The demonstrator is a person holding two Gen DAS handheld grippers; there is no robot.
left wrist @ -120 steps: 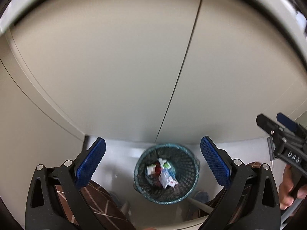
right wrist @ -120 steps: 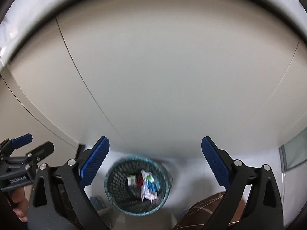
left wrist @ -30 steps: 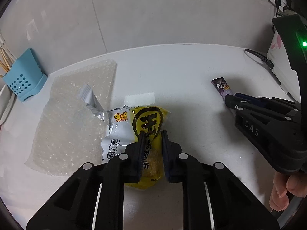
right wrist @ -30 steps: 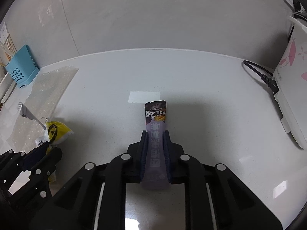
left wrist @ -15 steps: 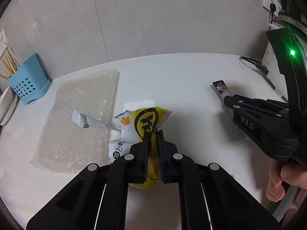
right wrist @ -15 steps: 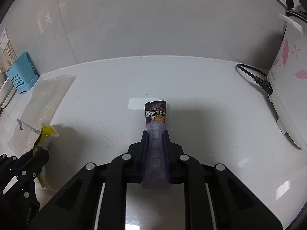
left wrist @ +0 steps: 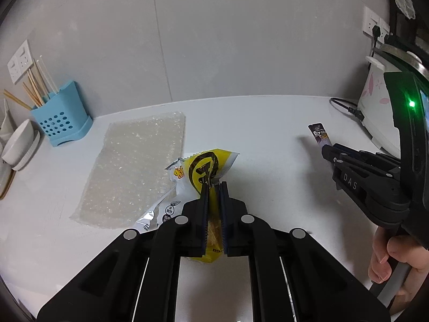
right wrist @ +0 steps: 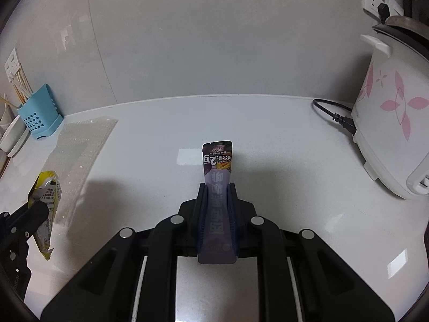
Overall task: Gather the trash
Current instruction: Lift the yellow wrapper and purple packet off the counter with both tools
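A: Trash first: where is each piece?

B: One is a yellow snack packet (left wrist: 211,166), pinched between the pads of the left gripper (left wrist: 213,187), whose jaws are drawn in tight on it. A silvery wrapper (left wrist: 163,209) clings to its left side, overlapping the edge of a bubble-wrap sheet (left wrist: 134,166) lying flat on the white desk (left wrist: 268,139).

A: And the other?

B: A purple stick sachet (right wrist: 217,166), clamped in the right gripper (right wrist: 216,187). Its printed end juts forward past the fingertips, above the desk.

A: Do the two grippers see each other?

B: Yes. From the left wrist the right gripper shows at the right edge, a hand (left wrist: 396,263) around its handle and a green light on its body. From the right wrist the left gripper sits low at the left with the yellow packet hanging from it.

A: Farther out?

B: A blue utensil holder (left wrist: 61,118) with chopsticks stands by the wall on the left, white bowls (left wrist: 20,145) beside it. A flowered white rice cooker (right wrist: 394,123) stands at the right, its black cord (right wrist: 335,112) on the desk.
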